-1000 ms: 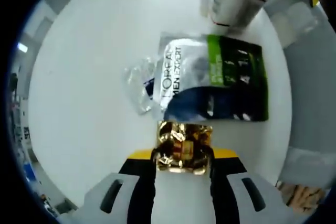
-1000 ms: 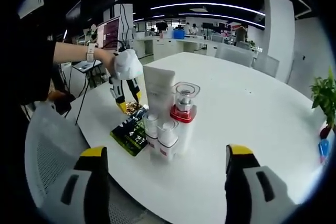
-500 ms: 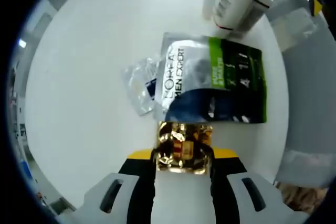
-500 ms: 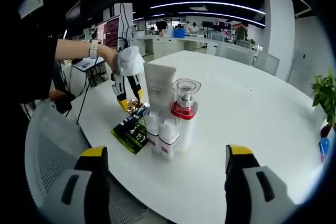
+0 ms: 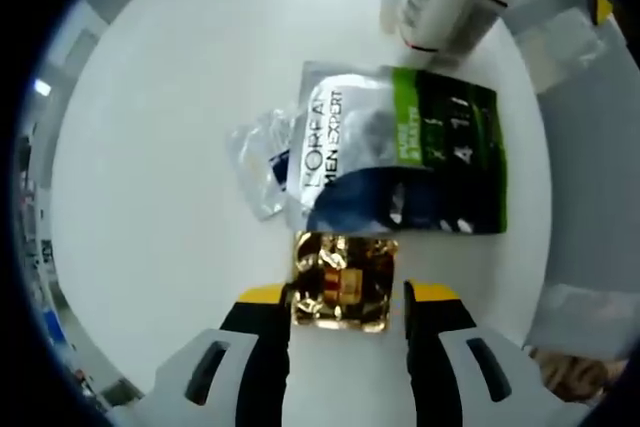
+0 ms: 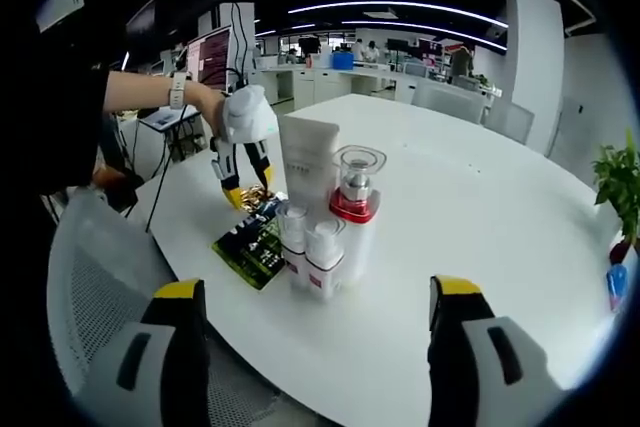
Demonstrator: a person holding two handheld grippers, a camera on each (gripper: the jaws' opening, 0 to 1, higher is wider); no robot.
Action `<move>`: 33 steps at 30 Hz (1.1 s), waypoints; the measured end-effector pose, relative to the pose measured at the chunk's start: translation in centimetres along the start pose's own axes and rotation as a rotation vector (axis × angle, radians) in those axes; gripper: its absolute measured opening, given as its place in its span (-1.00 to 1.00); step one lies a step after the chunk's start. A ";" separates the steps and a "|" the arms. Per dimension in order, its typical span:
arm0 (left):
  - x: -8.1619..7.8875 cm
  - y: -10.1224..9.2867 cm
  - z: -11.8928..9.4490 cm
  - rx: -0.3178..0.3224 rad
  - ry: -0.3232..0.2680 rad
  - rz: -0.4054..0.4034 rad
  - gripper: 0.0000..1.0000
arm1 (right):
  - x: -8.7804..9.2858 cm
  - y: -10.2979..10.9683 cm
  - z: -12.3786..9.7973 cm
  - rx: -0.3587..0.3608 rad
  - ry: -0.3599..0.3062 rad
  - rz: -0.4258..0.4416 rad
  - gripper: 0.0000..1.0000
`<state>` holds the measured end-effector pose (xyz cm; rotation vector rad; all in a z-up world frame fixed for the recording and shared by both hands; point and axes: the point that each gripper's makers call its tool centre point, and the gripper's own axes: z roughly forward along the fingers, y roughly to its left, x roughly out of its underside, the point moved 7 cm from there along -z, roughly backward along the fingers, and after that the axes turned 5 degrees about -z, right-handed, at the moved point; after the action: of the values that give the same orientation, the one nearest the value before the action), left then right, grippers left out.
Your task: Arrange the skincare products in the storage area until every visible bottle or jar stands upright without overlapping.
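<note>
**A:** So what was the left gripper [image 5: 345,297] doing? From the left gripper view the gold foil sachet [image 5: 343,282] lay flat on the white table [image 5: 160,147] between the yellow-tipped jaws, but the jaws looked spread a bit, with gaps either side of the foil. Not pinching it as far as I could tell.

**B:** Yeah, same read. Just past the gold one was the big L'Oreal Men Expert sachet [image 5: 400,162], lying flat, and a small clear crinkly packet [image 5: 262,159] tucked partly under its left edge. The gold sachet's far edge touched or slightly overlapped the big one, hard to say which.

**A:** And the bottles?

**B:** In the right gripper view they stood upright in a tight cluster near the table edge: a tall white tube [image 6: 308,162], a red-collared pump bottle with a clear cap [image 6: 355,207], and two small white bottles [image 6: 310,252] in front. The right gripper [image 6: 312,347] hung well back from them, jaws wide apart, holding nothing.
</note>
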<state>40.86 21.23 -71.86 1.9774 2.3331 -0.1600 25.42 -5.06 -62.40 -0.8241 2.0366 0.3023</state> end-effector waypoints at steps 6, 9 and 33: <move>0.1 0.5 -0.1 0.011 -0.028 -0.017 -0.15 | -0.2 0.0 -0.1 0.002 -0.004 -0.007 0.85; 0.0 0.5 -0.1 0.013 -0.035 -0.026 -0.13 | -0.1 -0.1 -0.1 0.003 -0.001 -0.007 0.85; 0.3 -0.2 -1.4 0.026 -0.072 -0.050 0.24 | -0.4 0.2 -0.3 -0.001 -0.004 -0.016 0.86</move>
<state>40.58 21.71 -70.49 1.8925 2.3480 -0.2619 25.23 -4.86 -61.88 -0.8394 2.0252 0.2953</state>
